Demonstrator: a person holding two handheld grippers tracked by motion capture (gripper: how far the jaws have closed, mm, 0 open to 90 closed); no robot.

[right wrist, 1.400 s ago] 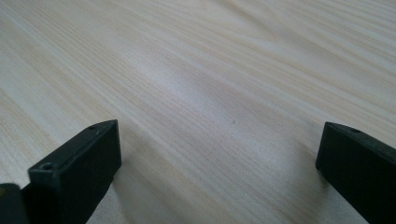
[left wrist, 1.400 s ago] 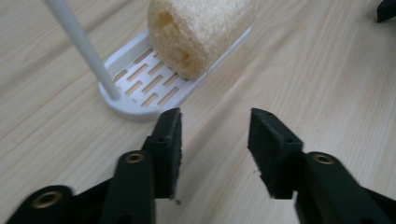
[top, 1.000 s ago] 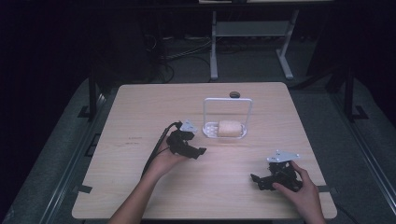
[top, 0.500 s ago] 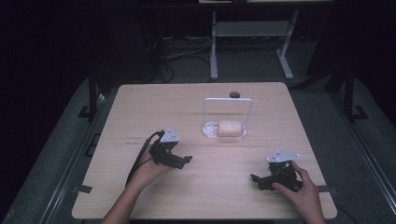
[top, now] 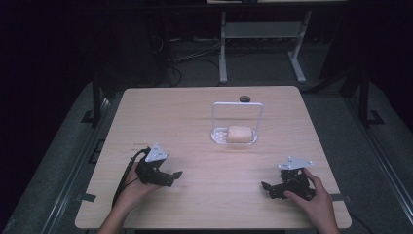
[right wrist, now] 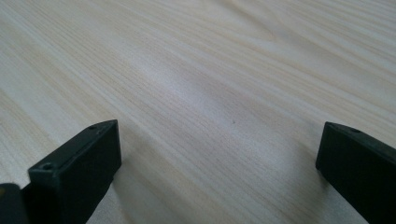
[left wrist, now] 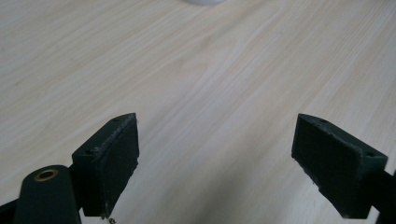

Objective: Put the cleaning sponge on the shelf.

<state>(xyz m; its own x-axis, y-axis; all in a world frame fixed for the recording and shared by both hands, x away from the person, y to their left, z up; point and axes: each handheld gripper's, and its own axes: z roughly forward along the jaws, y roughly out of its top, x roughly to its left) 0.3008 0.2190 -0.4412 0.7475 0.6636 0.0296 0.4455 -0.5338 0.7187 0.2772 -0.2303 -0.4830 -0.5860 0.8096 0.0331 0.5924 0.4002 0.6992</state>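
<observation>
A clear stand (top: 213, 118) with a tall wire loop sits at the middle of the wooden table (top: 165, 112); a tan roll (top: 238, 134) lies on its base. My left gripper (top: 173, 176) rests low at the front left, well apart from the stand, jaws wide with bare wood between them. In the left gripper view the left gripper (left wrist: 215, 154) is open and the white edge of the stand (left wrist: 201, 2) peeks in at the top. My right gripper (top: 267, 187) lies at the front right, pointing left. In the right gripper view the right gripper (right wrist: 217, 163) stands open over bare wood.
A small dark round object (top: 244, 99) lies at the table's far edge behind the stand. A black cable (top: 124, 178) trails from the left gripper toward the front edge. A white metal frame (top: 260, 34) stands on the floor beyond the table.
My left gripper has drawn back from beside the stand toward the front left of the table. The right gripper has stayed where it was.
</observation>
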